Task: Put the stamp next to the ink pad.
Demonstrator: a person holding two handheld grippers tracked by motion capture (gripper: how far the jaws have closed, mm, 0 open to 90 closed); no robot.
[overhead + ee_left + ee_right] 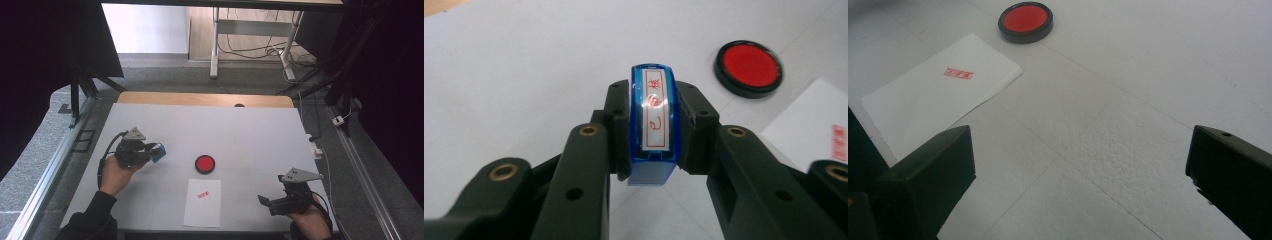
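Left gripper [152, 150]: up off the counter at the left, jaws closed tight on the blue stamp [653, 125], pinching it by its 2 long sides.
Stamp: label window with red characters faces the left gripper's camera; which way the printing face points can't be made out. It is held clear of the surface, well left of the ink pad.
Why that hold: gripping the flanks leaves both ends free, so by my read the stamp can be pressed straight down without the jaws getting in the way.
Ink pad [205, 164]: round, black rim, red centre, lid off, sitting mid-counter just beyond the paper, handy between stamp and sheet.
Paper [202, 202]: white sheet at the near edge, centre, already carrying 1 red rectangular imprint [958, 73] in its far half.
Right gripper [264, 202]: low at the near right, jaws spread wide with nothing between them, looking toward the paper; probably parked, or ready to steady the sheet.
Counter [250, 130]: pale white mat over a wooden top, faint creases, a strip of wood showing at the far edge.
Room: grey carpet, metal rails down both sides, dark curtains, white table legs and loose cables beyond.
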